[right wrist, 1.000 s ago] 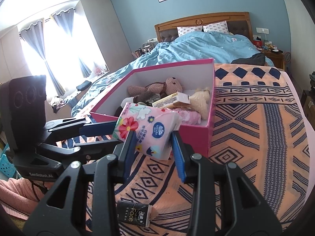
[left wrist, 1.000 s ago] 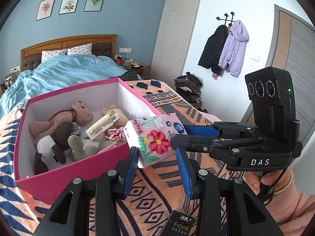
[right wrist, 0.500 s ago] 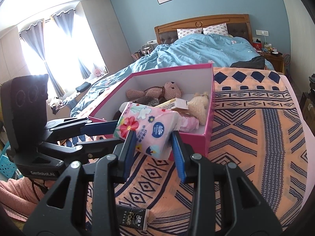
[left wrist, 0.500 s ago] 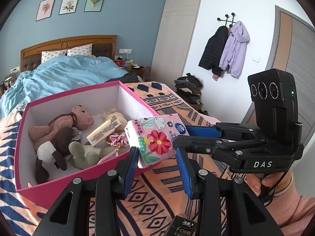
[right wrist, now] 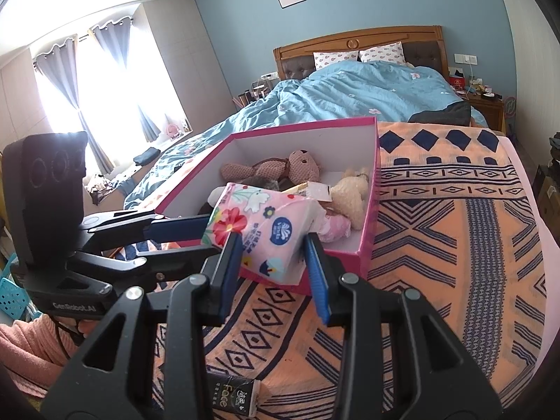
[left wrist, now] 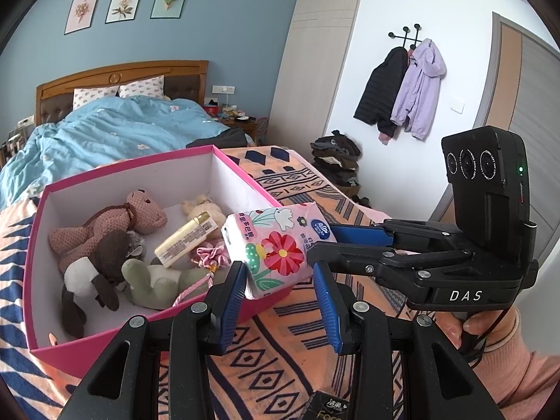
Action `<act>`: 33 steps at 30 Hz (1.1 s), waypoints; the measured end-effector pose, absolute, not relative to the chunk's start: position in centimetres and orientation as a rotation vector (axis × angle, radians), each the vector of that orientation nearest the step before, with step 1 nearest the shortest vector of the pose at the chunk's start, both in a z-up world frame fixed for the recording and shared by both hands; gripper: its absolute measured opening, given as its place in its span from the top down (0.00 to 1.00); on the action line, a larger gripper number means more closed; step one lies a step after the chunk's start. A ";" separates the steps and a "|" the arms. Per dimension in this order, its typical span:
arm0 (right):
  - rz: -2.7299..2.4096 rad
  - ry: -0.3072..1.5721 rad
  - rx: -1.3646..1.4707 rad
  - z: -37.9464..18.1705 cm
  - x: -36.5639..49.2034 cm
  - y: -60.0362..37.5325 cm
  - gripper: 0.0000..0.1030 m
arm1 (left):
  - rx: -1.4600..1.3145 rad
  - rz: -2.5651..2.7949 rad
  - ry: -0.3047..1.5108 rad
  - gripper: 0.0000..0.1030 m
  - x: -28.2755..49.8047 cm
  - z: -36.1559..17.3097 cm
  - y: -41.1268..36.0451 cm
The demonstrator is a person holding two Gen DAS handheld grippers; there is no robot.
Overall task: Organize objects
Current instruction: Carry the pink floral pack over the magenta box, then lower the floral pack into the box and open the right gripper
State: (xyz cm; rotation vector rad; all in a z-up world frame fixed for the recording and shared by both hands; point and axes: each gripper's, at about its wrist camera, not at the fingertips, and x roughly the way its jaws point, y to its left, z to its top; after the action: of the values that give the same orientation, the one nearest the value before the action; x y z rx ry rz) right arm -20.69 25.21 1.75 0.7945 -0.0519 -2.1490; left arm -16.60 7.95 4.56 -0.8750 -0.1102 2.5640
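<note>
While hovering just before the pink box (left wrist: 140, 329), both tongs, left (left wrist: 281, 273) and right (right wrist: 271, 245), are pinching one tissue pack (left wrist: 276, 245), narrowly parted.

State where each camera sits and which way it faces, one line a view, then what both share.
Left wrist: on the left gripper, facing the pink box and coats; the right gripper and a hand show.
Right wrist: on the right gripper, facing box, bed and window; the left gripper and a sleeve show.
Shared: tissue pack, box, bed.
</note>
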 end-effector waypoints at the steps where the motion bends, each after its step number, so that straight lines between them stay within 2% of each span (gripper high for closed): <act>1: -2.150 -0.051 0.794 1.7 -20.7 25.2 0.61 | -0.876 2.564 -0.111 0.62 -16.6 4.6 7.9; 33: -2.157 -0.048 0.820 1.5 -24.2 24.4 0.61 | -0.931 2.588 -0.136 0.62 -20.1 4.2 7.6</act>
State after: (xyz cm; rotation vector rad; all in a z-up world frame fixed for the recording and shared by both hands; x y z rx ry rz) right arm -24.18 24.37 1.46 0.8199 -0.0478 -2.1572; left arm -20.12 7.62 4.24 -0.9309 -0.1363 2.5881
